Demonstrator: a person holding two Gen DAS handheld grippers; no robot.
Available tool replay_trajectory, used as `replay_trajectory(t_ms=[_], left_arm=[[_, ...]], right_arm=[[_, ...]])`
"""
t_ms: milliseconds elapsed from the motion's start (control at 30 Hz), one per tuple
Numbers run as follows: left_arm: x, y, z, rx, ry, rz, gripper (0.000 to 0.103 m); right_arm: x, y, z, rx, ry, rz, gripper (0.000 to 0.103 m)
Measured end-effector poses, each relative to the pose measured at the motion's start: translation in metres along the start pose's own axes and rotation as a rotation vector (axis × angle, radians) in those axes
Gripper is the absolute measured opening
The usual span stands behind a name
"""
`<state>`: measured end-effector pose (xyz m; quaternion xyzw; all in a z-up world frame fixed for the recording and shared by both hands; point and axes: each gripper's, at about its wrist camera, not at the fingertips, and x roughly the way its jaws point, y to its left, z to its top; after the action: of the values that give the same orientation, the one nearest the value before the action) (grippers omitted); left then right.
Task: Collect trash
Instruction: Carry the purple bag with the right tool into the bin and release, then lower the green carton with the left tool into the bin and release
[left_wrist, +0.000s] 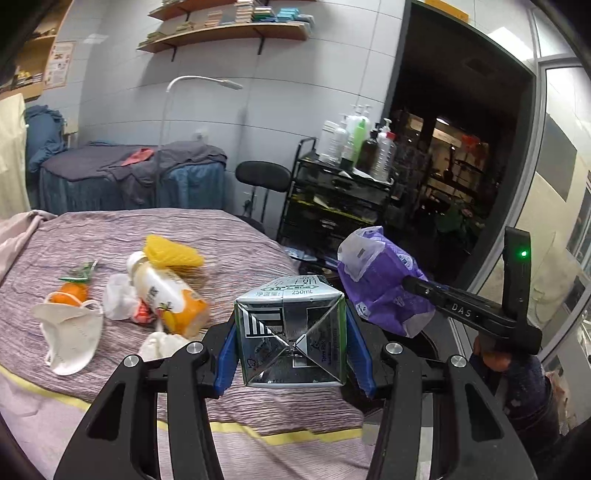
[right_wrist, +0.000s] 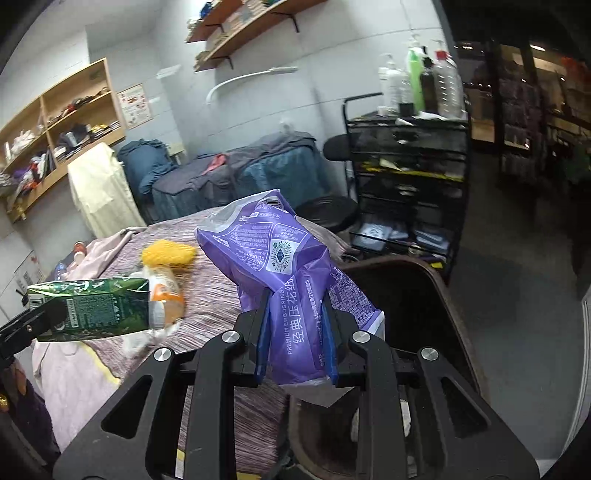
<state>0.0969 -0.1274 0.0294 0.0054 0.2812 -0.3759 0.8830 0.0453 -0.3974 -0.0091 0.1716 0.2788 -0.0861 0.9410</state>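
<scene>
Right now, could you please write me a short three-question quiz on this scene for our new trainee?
1. True or false: the left gripper holds a drink carton.
2. What does the right gripper hold? A) face mask B) purple wrapper C) yellow sponge
3. Fill in: the white face mask lies on the ____.

Key: 1 true; 2 B; 3 bed.

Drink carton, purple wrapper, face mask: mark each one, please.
drink carton (left_wrist: 291, 332), left wrist view, folded end panel.
purple wrapper (right_wrist: 295, 295), right wrist view, printed middle.
face mask (left_wrist: 70, 332), left wrist view, white cup.
</scene>
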Motion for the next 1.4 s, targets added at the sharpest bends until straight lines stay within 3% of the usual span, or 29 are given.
replay_trajectory(t_ms=[567,667,700,733,767,1033,1400], left_arm=[[0.048,-0.044,0.005,0.054,0.077,-0.095,0.05],[0.056,-0.051,0.004,0.06,0.093,-0.106,0.05],[0.06,-0.052,0.004,0.058,0.1,-0.113,0.05],[0.062,-0.052,0.004,0.057,0.105,-0.117,0.05],[0.065,-0.053,0.004,0.058,0.109,-0.118,0.05],[0.081,-0.07,0.002,0.091,0.136,-0.129,0.05],[0.112,-0.091,0.002,0.116,0.201,-0.17,0.05]], right_arm=[[0.043,-0.086,-0.037,0.123,0.113,-0.213,0.026],[0.052,-0.094,-0.046,0.14,0.137,-0.233,0.035],[0.054,-0.096,-0.048,0.145,0.144,-0.239,0.043],[0.054,-0.096,-0.05,0.151,0.147,-0.249,0.057],[0.054,-0.098,-0.052,0.158,0.141,-0.257,0.062],[0.037,-0.108,-0.055,0.197,0.1,-0.273,0.075],[0.008,-0.122,-0.048,0.256,0.029,-0.329,0.077]])
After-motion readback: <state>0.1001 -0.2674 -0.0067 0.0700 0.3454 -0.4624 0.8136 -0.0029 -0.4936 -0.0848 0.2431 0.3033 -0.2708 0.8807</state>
